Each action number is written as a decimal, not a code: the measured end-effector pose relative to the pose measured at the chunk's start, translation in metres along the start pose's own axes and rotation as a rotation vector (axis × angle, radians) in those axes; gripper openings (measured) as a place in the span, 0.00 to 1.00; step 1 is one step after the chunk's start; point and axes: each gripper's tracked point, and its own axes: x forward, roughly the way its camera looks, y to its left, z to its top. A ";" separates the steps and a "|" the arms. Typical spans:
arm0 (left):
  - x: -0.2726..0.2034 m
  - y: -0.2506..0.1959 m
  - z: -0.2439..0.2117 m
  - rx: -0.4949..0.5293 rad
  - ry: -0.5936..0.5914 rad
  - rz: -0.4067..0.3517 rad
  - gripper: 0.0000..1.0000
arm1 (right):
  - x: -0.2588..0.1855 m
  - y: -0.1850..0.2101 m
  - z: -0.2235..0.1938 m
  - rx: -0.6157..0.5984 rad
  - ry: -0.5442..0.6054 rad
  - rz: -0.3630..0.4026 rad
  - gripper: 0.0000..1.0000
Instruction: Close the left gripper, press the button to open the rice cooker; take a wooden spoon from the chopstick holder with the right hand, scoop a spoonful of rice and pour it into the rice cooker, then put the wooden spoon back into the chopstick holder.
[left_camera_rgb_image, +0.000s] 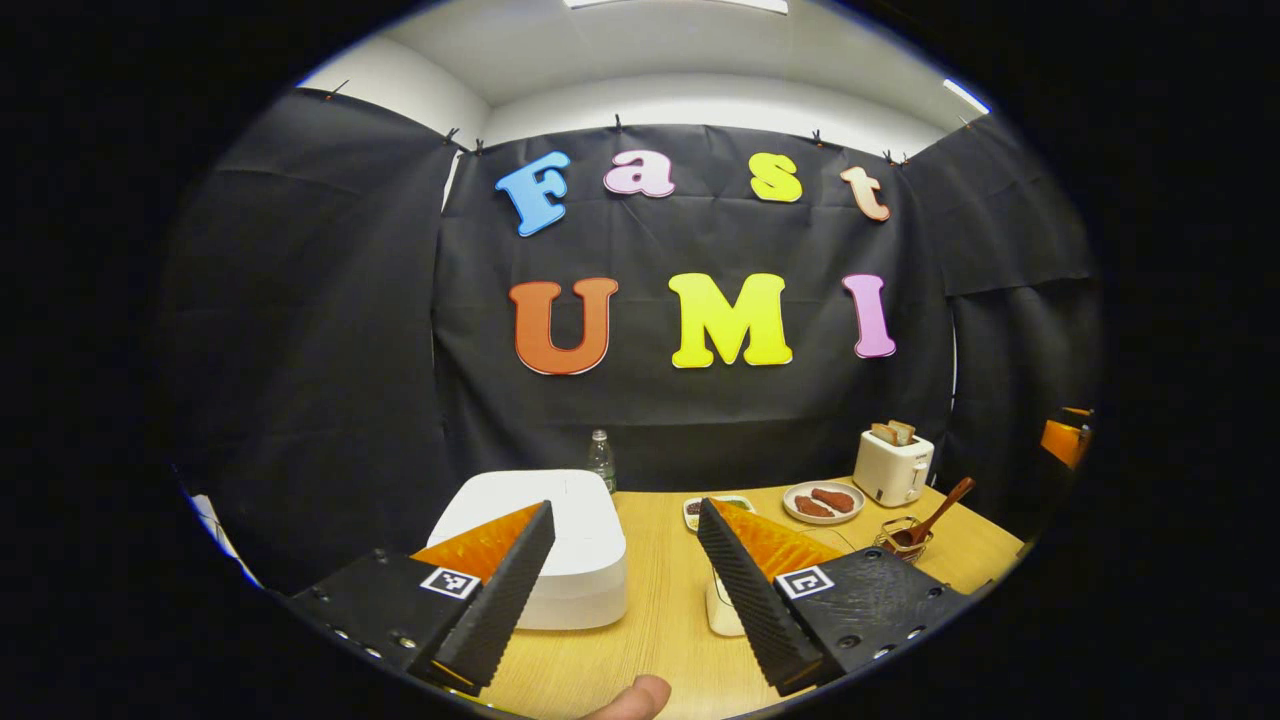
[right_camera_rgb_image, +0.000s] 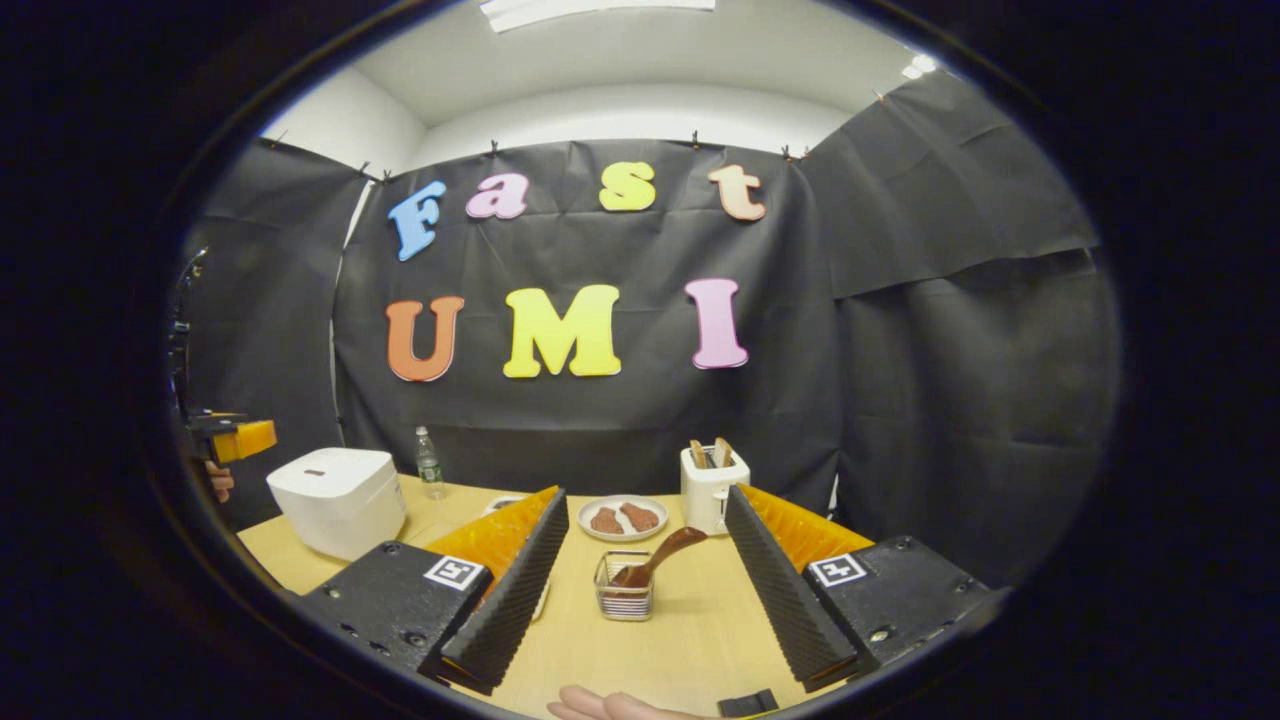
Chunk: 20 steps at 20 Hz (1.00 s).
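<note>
1. White rice cooker (left_camera_rgb_image: 545, 545), lid shut, sits on the wooden table (left_camera_rgb_image: 650, 640) at far left; in the left gripper view it lies behind and partly under the left finger.
2. Left gripper (left_camera_rgb_image: 625, 590): fingers spread wide, nothing between them but bare tabletop; a small white container is partly hidden behind the right finger.
3. Right gripper (right_camera_rgb_image: 640, 590): fingers spread wide, holding nothing.
4. Wire chopstick holder (right_camera_rgb_image: 624, 597) stands between the right gripper's fingers, ahead of them, not touched.
5. Wooden spoon (right_camera_rgb_image: 660, 557) rests in the holder, handle tilted up to the right.
6. Plate with two brown pieces (right_camera_rgb_image: 622, 519) lies behind the holder; white toaster (right_camera_rgb_image: 711, 487) with bread slices just right of the plate.
7. Plastic bottle (right_camera_rgb_image: 429, 463) stands near the back wall, right of the cooker.
8. Right gripper view: the other gripper (right_camera_rgb_image: 232, 438) hangs above and left of the cooker.
</note>
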 end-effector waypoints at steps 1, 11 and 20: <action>0.008 0.006 -0.002 0.001 0.009 0.011 0.89 | 0.002 -0.002 0.001 -0.002 -0.007 -0.004 1.00; 0.080 0.069 -0.026 -0.026 0.158 0.092 0.07 | 0.032 -0.015 -0.028 0.002 0.030 0.000 1.00; 0.134 0.110 -0.081 0.031 0.351 0.187 0.00 | 0.055 -0.022 -0.056 0.000 0.084 -0.001 1.00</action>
